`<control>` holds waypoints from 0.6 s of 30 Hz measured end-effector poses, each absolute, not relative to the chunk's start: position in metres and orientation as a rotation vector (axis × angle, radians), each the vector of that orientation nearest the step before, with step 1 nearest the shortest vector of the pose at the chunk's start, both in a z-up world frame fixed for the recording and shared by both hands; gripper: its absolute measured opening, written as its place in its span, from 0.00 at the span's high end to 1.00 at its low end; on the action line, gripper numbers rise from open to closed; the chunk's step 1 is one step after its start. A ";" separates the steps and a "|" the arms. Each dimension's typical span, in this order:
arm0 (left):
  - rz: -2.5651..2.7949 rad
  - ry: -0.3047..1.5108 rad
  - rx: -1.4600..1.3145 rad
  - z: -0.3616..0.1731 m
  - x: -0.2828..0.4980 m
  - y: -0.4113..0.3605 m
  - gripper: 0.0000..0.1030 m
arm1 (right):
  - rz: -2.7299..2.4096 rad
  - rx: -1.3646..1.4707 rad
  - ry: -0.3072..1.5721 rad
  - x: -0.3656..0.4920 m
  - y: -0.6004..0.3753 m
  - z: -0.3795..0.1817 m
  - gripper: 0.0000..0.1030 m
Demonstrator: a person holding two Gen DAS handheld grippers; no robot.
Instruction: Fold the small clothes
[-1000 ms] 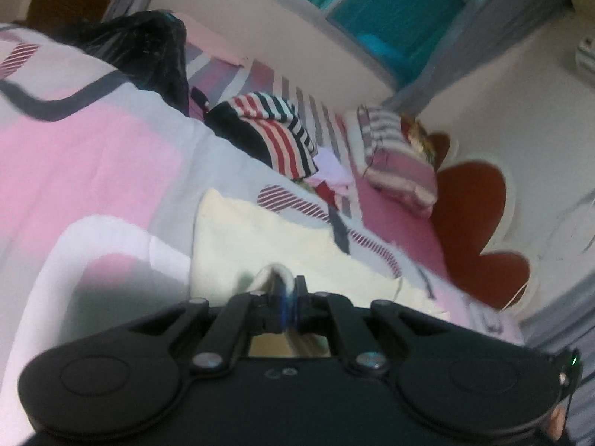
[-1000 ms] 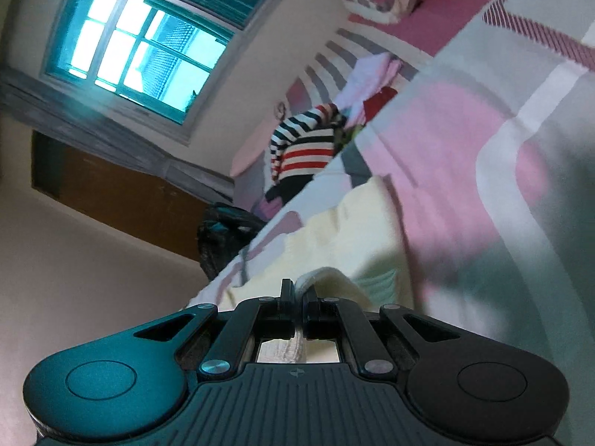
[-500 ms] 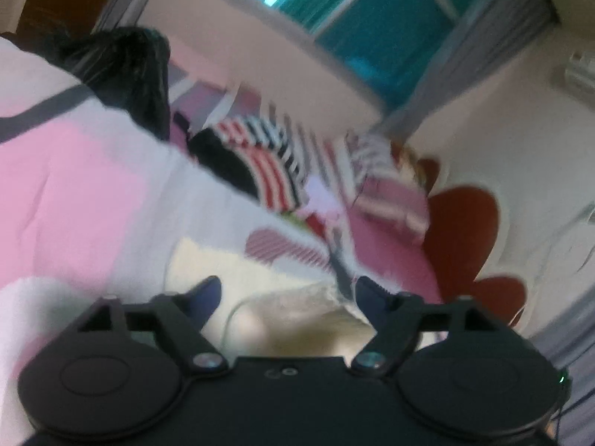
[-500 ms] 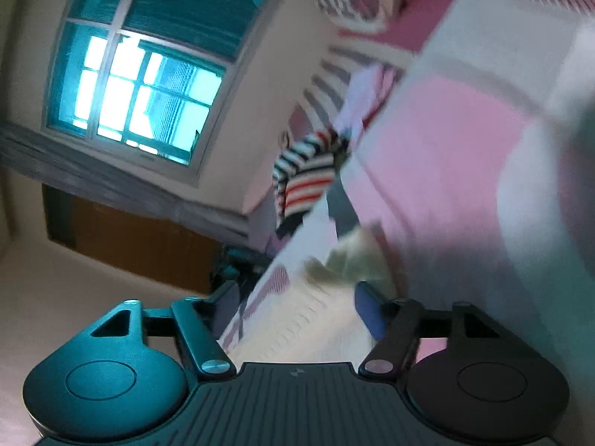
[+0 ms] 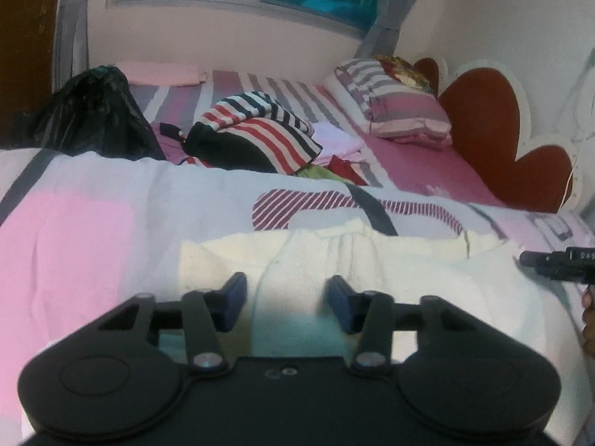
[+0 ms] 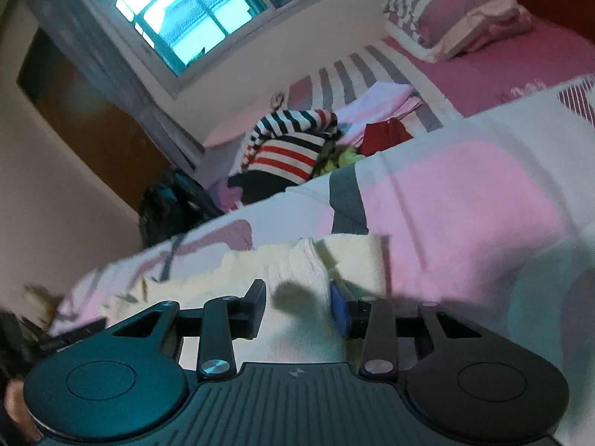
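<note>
From the left wrist, the left gripper (image 5: 285, 299) gapes empty above the cream knitted garment (image 5: 372, 260) lying flat on the pink-and-white patterned quilt (image 5: 93, 230); from the right wrist, the right gripper (image 6: 297, 306) likewise hovers spread over that garment (image 6: 297, 271).

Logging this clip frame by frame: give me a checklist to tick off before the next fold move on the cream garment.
1. Left gripper jaws open, nothing held: ok.
2. Right gripper jaws open, nothing held: ok.
3. Cream knit garment lies on the quilt, free of both grippers: ok.
4. Garment flat and smooth: not ok; a ridge and an uneven far edge show.
5. Fold edges aligned: cannot tell; the near part is hidden behind the grippers.
6. Striped clothes pile stays apart from the garment: ok.
</note>
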State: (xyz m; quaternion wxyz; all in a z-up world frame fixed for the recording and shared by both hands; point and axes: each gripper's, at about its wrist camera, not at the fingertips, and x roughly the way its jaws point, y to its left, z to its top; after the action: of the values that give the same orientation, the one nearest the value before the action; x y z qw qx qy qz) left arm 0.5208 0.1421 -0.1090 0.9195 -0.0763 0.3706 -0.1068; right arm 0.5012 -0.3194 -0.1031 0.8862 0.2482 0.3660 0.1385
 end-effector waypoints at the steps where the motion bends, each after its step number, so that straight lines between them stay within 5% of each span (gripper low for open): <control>1: -0.215 0.761 -0.153 -0.108 0.520 0.141 0.68 | 0.286 0.475 0.760 0.500 -0.314 -0.102 0.64; 3: -0.228 0.759 -0.187 -0.108 0.520 0.144 0.88 | 0.285 0.401 0.767 0.505 -0.301 -0.102 0.82; 8: -0.232 0.742 -0.224 -0.109 0.518 0.150 0.96 | 0.277 0.326 0.767 0.504 -0.292 -0.107 0.91; 14: -0.186 0.711 -0.184 -0.104 0.517 0.146 0.58 | 0.286 0.318 0.762 0.506 -0.296 -0.105 0.91; 18: -0.192 0.746 -0.159 -0.108 0.525 0.142 0.67 | 0.259 0.267 0.747 0.502 -0.292 -0.103 0.90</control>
State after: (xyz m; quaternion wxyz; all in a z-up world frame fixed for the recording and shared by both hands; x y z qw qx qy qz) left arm 0.5245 0.1421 -0.1077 0.9236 -0.0774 0.3636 -0.0934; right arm 0.5022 -0.2921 -0.1030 0.9142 0.1297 0.3627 0.1258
